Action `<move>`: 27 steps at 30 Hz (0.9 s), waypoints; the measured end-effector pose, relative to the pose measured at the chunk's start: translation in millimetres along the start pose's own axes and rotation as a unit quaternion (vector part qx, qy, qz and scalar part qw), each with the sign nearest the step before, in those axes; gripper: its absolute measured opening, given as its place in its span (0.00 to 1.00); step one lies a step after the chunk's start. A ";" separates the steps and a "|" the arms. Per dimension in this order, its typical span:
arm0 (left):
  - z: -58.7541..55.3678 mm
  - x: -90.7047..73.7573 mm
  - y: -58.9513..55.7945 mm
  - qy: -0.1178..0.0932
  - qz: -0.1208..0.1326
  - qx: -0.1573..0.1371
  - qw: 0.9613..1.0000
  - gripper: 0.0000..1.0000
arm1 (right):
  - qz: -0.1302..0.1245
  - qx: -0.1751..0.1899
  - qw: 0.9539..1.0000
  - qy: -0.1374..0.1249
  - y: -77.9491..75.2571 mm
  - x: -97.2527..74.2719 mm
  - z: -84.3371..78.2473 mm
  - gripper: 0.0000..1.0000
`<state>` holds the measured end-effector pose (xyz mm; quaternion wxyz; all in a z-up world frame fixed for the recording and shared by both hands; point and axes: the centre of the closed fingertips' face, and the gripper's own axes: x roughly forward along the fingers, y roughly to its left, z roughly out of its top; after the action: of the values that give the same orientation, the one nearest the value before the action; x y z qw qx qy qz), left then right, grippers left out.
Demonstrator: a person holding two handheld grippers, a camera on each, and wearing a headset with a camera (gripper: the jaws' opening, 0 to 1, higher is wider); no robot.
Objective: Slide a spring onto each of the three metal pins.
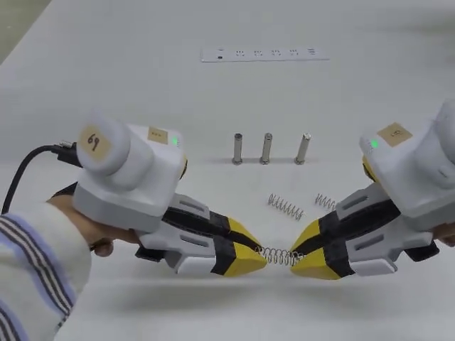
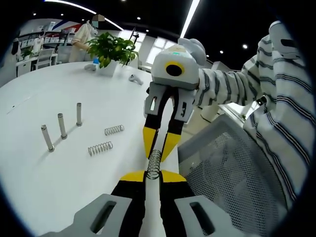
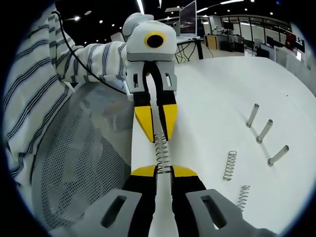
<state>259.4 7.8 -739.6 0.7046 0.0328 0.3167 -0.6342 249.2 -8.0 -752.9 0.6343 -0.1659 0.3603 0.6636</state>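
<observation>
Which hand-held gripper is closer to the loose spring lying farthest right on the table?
Right. The loose spring lies just beyond the right hand-held gripper, beside its yellow tip. The left hand-held gripper sits farther off, across the held spring.

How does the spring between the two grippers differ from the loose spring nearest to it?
The held spring is clamped at both ends by the left gripper and right gripper; the loose spring lies free on the table. The held spring sits farther from the pins than the loose spring. Both are metal coils.
</observation>
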 end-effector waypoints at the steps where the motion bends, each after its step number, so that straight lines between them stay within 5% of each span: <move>1: -0.1 -0.1 -0.1 0.000 0.000 0.001 1.000 0.02 | 0.001 -0.002 1.000 0.002 0.2 0.0 0.0 0.08; 27: -5.2 4.7 -2.4 0.007 0.009 0.032 0.999 0.02 | 0.017 -0.038 0.999 0.034 2.9 -14.9 13.9 0.08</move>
<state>255.1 5.5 -745.2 0.7066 0.0627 0.3012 -0.6372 251.8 -9.0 -732.6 0.6036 -0.2064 0.3585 0.6816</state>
